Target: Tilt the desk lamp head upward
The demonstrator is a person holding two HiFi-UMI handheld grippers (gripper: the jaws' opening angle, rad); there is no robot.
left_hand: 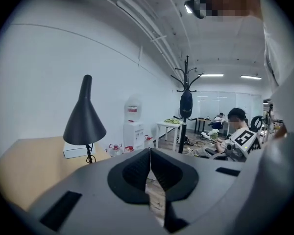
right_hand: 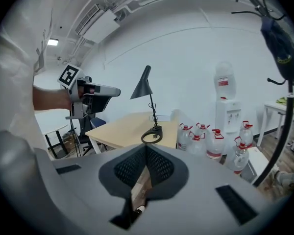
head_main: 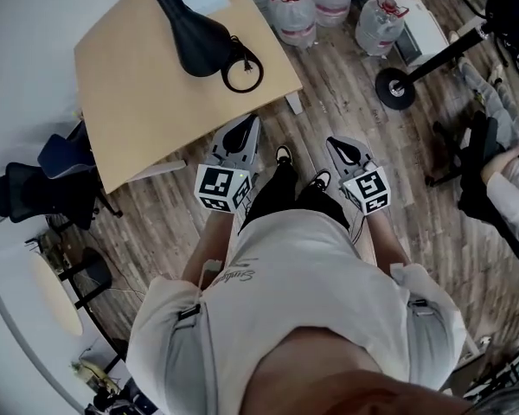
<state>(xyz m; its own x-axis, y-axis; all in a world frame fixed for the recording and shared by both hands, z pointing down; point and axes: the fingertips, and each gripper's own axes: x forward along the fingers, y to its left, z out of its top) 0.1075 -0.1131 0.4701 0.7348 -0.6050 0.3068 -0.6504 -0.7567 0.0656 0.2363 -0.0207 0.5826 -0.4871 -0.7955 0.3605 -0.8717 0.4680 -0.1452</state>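
A black desk lamp stands on the wooden table (head_main: pixel 130 102), with its cone head (head_main: pixel 199 41) above a ring-shaped base (head_main: pixel 242 74). In the left gripper view the cone (left_hand: pixel 84 121) opens downward; in the right gripper view the lamp head (right_hand: pixel 143 84) rises on a thin stem over the ring base (right_hand: pixel 152 135). My left gripper (head_main: pixel 241 131) is shut and empty, just short of the table's near edge. My right gripper (head_main: pixel 345 150) is also shut and empty, over the floor to the right of the table. Neither touches the lamp.
Several water bottles (head_main: pixel 303 7) stand on the floor beyond the table's right corner, near a water dispenser (right_hand: pixel 224 102). A coat stand (left_hand: pixel 186 106) rises at the right on a round base (head_main: pixel 396 87). A dark office chair (head_main: pixel 43 188) sits left, a seated person (head_main: pixel 510 180) right.
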